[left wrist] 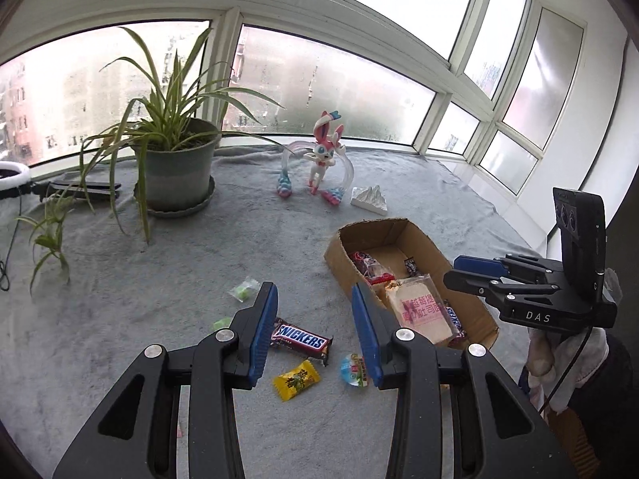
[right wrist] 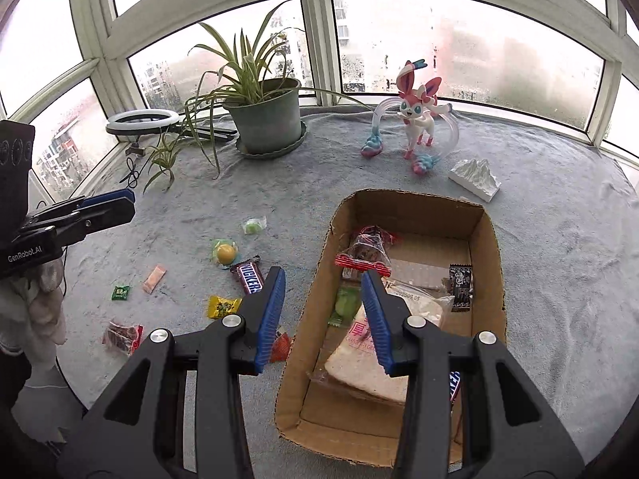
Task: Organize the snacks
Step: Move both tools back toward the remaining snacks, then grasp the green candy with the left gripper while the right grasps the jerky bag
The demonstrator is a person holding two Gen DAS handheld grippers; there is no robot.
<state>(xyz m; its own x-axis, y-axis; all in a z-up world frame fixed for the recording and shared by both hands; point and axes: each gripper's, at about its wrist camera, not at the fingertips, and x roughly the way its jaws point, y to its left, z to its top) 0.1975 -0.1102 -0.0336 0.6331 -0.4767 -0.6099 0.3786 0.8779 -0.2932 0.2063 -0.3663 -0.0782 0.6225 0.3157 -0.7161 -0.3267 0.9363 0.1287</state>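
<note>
Hiding part of Snickers bar (left wrist: 301, 342), left tongs (left wrist: 315, 311) spread, empty; right tongs (right wrist: 324, 303) likewise over cardboard box (right wrist: 489, 263)

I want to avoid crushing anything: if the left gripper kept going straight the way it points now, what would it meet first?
Probably the Snickers bar lying on the grey cloth. It sits between and just beyond the left gripper, whose open jaws hold nothing. Depth is uncertain; the yellow candy lies close beside that line.
</note>
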